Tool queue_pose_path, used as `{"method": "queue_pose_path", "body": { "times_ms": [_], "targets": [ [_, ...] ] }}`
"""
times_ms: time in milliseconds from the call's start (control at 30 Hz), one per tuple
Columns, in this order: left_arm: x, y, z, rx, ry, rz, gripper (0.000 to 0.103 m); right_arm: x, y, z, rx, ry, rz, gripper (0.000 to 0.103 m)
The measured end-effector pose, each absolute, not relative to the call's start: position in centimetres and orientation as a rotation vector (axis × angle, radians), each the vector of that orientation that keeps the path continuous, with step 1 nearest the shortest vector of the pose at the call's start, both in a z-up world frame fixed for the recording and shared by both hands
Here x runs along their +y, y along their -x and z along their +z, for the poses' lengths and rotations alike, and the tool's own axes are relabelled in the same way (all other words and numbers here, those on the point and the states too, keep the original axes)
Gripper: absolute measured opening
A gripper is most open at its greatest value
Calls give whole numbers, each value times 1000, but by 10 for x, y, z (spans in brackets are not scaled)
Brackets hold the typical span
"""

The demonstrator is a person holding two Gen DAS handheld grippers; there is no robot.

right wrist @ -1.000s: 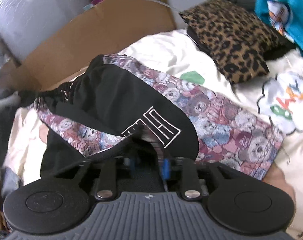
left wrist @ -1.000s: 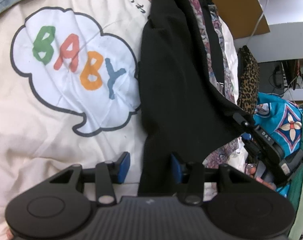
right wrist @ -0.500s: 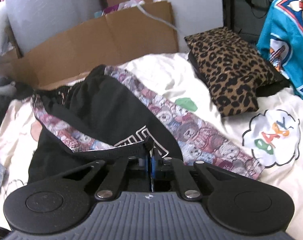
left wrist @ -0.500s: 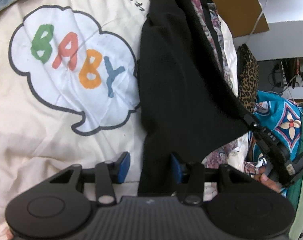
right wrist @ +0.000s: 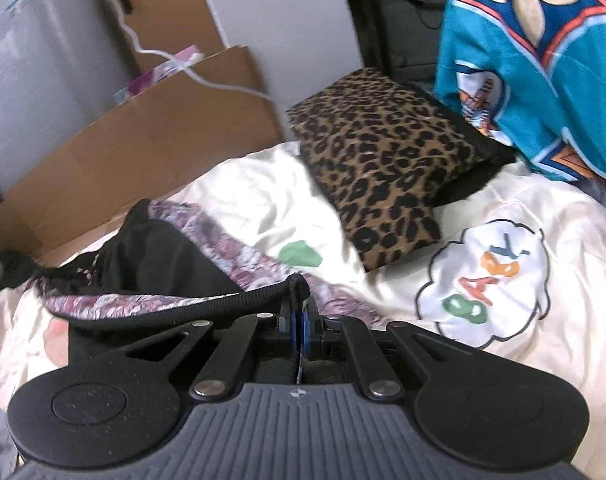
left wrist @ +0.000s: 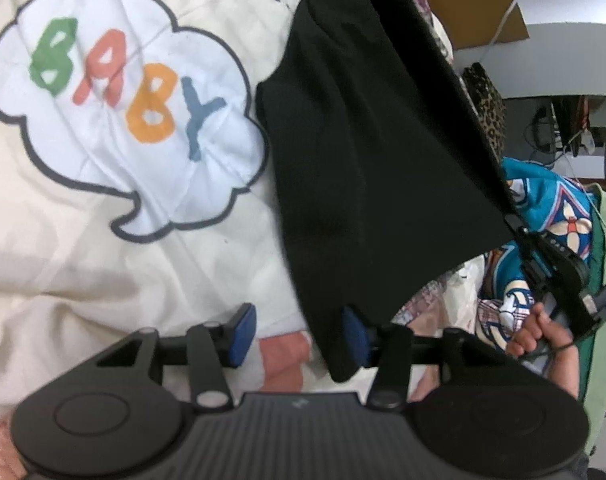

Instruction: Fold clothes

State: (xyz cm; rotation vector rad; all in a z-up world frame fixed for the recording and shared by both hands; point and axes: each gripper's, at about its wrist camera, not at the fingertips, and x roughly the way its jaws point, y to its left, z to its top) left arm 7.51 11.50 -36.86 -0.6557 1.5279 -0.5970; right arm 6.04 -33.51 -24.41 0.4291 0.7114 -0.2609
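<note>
Garment: we are working on a black garment with a bear-print lining (right wrist: 171, 264); it lies on the cream "BABY" bedsheet (right wrist: 483, 280), spread from the far left toward the near middle, and part of it hangs lifted off the sheet (left wrist: 375, 128).
Right gripper: our right gripper (right wrist: 301, 326) is clamped tight on the garment's black corded hem, the blue pads pressed together with cloth pinched between them.
Left gripper: our left gripper (left wrist: 299, 328) is partly spread and its jaws are opening; the lower black edge of the garment drapes across the right pad, the left pad stands clear over bare sheet. We judge it is not gripping.
Done: we judge one edge is picked up and raised, nothing more; no clean crease or stacked layer shows.
Left to do: we think the second edge must be caught, the cloth pulled flat, then folded over itself.
Risk: the loose fabric may slip past our open left pads.
Around it: a leopard-print pillow (right wrist: 383, 160) lies far right on the sheet, well apart from the garment; a teal patterned cloth (right wrist: 535, 64) hangs beyond it; a cardboard box (right wrist: 151, 132) stands behind the garment.
</note>
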Motion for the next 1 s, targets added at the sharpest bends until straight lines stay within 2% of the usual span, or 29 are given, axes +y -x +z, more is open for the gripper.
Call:
{"method": "queue_pose_path", "body": {
  "times_ms": [500, 533, 600, 700, 1000],
  "targets": [
    [73, -77, -387, 1600, 686, -690, 50, -364, -53, -267, 752, -521, -340, 2],
    [73, -76, -388, 1599, 698, -697, 45, -365, -53, -268, 752, -530, -339, 2],
    [72, -76, -387, 1607, 722, -716, 12, -369, -52, -270, 753, -560, -334, 2],
    [70, -80, -379, 1600, 735, -733, 8, -376, -49, -272, 747, -607, -335, 2],
    [63, -83, -359, 1547, 679, -803, 7, -389, -45, -266, 717, -655, -348, 1]
  ]
}}
